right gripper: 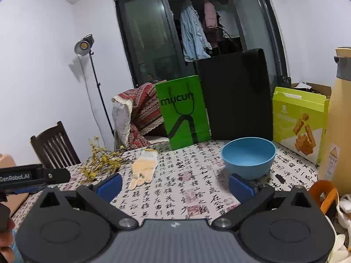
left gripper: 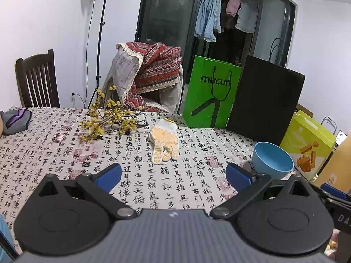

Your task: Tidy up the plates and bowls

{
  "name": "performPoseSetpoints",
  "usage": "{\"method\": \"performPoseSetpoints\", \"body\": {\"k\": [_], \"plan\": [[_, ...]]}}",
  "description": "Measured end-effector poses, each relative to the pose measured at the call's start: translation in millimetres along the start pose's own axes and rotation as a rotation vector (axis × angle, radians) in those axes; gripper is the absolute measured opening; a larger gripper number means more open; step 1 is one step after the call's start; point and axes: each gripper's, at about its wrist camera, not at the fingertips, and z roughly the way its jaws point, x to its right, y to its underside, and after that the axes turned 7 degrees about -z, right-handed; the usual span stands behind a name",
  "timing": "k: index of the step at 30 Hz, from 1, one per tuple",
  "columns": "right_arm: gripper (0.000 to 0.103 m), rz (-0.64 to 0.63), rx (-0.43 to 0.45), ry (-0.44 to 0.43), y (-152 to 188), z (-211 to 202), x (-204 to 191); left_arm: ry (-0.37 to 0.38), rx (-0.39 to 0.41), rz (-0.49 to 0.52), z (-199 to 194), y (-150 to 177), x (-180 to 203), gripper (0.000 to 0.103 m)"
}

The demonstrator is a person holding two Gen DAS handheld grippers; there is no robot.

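A: Right wrist view: where does your blue bowl (right gripper: 248, 156) stand?

B: Upright on the tabletop (right gripper: 186, 188), just beyond the right pad of your right tongs (right gripper: 175, 185), whose jaws are spread wide and hold nothing. A green bag (right gripper: 183, 114) stands behind it.

A: And in the left wrist view?

B: Your left tongs (left gripper: 173, 176) are likewise apart and empty; the bowl (left gripper: 272, 161) sits to their right, a work glove (left gripper: 164, 141) farther off, centre.

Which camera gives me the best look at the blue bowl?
The right wrist view: the blue bowl sits near centre, whole, with its inside visible. In the left wrist view the same bowl is smaller, off to the right, with its base hidden behind the tool.
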Motion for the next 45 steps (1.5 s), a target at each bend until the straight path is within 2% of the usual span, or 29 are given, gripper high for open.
{"method": "performPoseSetpoints", "body": {"k": [6,10,16,26,36,43,45], "plan": [[0.103,0.037,0.012,0.015,-11,16,24,-0.014,-0.019,0.012,24,-10,26,0.103],[0.103,0.065,0.013,0.024,-21,28,39,-0.019,-0.002,0.011,33,-13,43,0.103],[0.103,0.084,0.039,0.041,-39,43,55,-0.023,-0.031,-0.042,57,-26,66,0.103],[0.103,0.142,0.029,0.147,-59,86,89,-0.083,-0.041,-0.050,108,-39,110,0.103],[0.103,0.244,-0.038,0.233,-54,148,138,-0.123,-0.110,-0.058,175,-42,144,0.103],[0.101,0.281,-0.068,0.275,-35,175,170,-0.141,-0.153,0.015,221,-26,173,0.103],[0.097,0.278,-0.093,0.278,-29,182,175,-0.147,-0.167,0.029,233,-20,181,0.103]]}}
